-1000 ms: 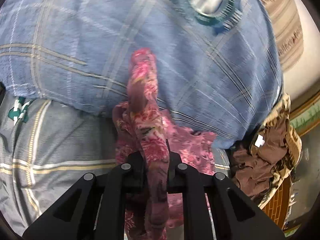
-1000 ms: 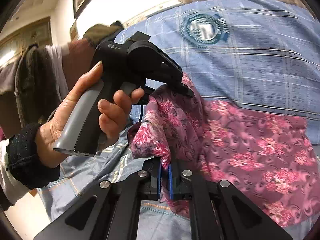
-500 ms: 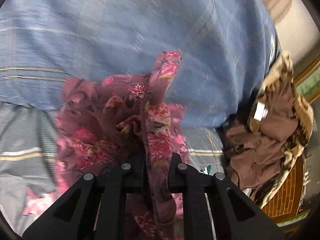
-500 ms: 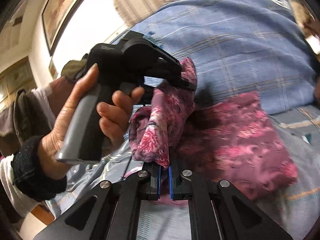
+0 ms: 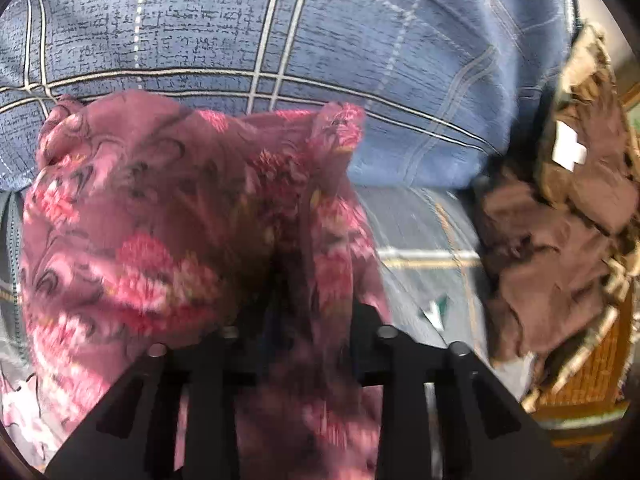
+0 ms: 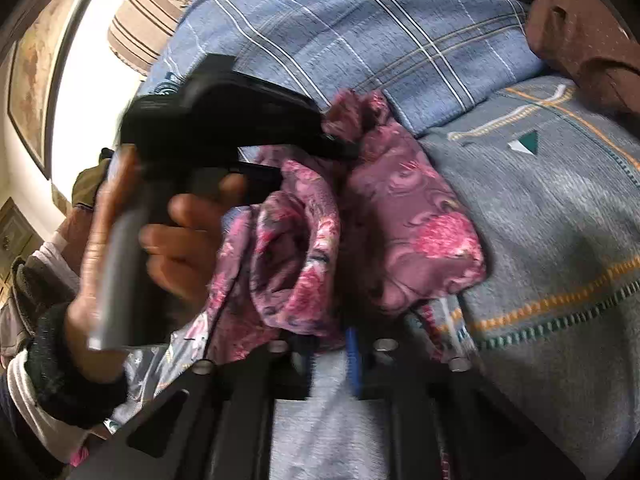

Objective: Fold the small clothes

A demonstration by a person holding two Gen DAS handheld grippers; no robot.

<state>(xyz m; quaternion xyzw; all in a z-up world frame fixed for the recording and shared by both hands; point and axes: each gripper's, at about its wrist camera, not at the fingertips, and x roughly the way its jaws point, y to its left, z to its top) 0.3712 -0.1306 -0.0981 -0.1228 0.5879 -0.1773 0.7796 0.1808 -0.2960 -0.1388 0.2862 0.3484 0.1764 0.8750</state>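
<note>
The pink floral garment [image 5: 160, 220] lies bunched on the bed, folded over itself. My left gripper [image 5: 298, 312] has its jaws opening, and a strip of the garment still hangs loose between them. In the right wrist view a hand [image 6: 180, 240] holds the left gripper [image 6: 344, 148], its tip against the top fold of the garment [image 6: 412, 232]. My right gripper [image 6: 330, 340] is also opening: its blue pads stand apart, and the garment's rolled edge sits just beyond their tips, no longer pinched.
A blue plaid blanket [image 5: 360, 40] [image 6: 360, 20] bulges behind the garment. Under it lies a grey striped cover [image 6: 540, 220]. A heap of brown clothes [image 5: 560, 240] sits at the right, over a wooden edge. A striped lampshade [image 6: 152, 20] and a framed picture stand at the back left.
Both grippers carried the garment's edge across and down, folding it onto itself. Both pairs of jaws, shut on the cloth before, now stand apart.
</note>
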